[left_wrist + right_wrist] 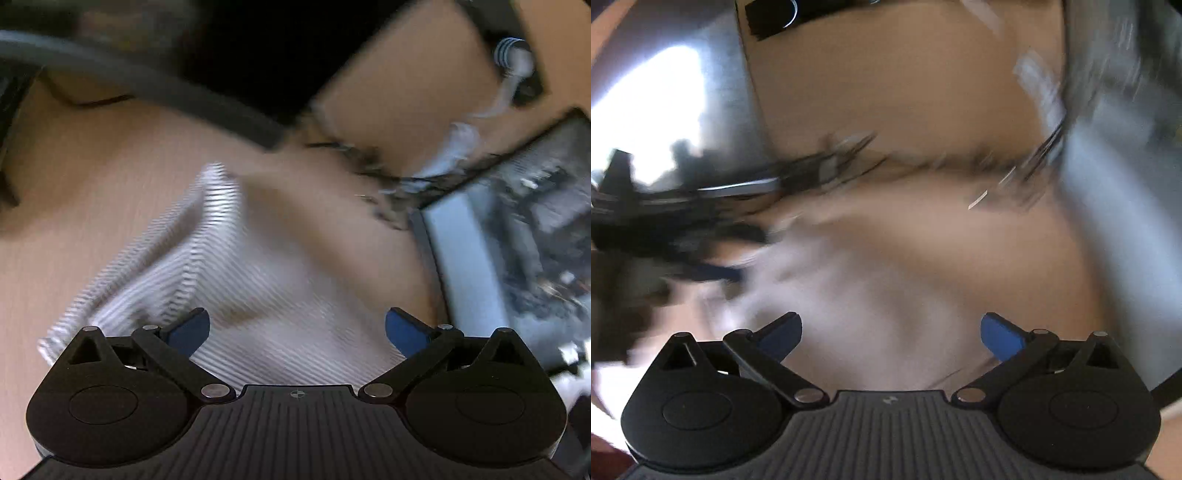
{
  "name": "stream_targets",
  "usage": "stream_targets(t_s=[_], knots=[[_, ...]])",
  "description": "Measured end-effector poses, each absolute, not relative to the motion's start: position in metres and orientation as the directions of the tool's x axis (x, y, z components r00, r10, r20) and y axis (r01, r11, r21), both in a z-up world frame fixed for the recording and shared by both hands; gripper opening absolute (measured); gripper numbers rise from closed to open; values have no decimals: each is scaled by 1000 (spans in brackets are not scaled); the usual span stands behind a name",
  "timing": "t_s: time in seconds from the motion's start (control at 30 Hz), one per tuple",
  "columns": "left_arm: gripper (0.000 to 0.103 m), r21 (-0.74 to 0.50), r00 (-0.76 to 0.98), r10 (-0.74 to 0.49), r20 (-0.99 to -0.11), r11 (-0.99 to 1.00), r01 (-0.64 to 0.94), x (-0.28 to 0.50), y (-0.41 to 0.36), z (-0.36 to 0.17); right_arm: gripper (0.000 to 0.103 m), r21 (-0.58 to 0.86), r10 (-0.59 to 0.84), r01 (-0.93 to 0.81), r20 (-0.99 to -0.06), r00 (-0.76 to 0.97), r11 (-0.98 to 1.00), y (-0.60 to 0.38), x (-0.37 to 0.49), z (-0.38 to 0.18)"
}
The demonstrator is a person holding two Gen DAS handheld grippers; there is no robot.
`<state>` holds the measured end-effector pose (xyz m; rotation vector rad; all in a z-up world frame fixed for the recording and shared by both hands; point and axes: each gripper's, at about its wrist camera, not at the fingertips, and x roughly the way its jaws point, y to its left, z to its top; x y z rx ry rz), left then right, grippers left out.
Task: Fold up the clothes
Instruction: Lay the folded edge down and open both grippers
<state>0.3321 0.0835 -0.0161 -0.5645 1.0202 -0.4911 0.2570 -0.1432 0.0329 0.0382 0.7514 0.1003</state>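
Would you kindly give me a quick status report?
Left tool open, empty. Right tool open, empty. Striped garment on table. View blurred.

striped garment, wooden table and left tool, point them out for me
striped garment (258, 280): left wrist view, middle of the cloth
wooden table (92, 184): left wrist view, bare top left of the garment
left tool (297, 328): left wrist view, midway between its open blue fingertips

The left claw (297, 332) fills the bottom of the frame, its blue fingertips (190, 330) spread wide with nothing between them. Beyond them a striped white garment (221, 266) lies on the tan table (74, 177), blurred. A dark curved tube (147, 85) crosses the upper left.
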Motion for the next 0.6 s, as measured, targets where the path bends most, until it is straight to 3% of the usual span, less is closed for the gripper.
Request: stream_targets(t_s=[0.2,0.3,0.37,0.6], knots=[[103,-731,268,-742,-614,663,162,305,59,-39,103,-262,-212,24,-723,657,965,-145,295,-16],[103,-735,256,-746,-615,659,156,308,60,-51,103,-360,-292,41,-678,675,932,-128,280,-25],[103,-740,258,-749,-610,655,151,317,61,-52,103,-354,-274,24,-678,682,935,-117,264,-25],[103,-721,317,-735,-599,668,186,355,55,-52,103,-136,-107,-1,-781,615,991,-100,235,-23]])
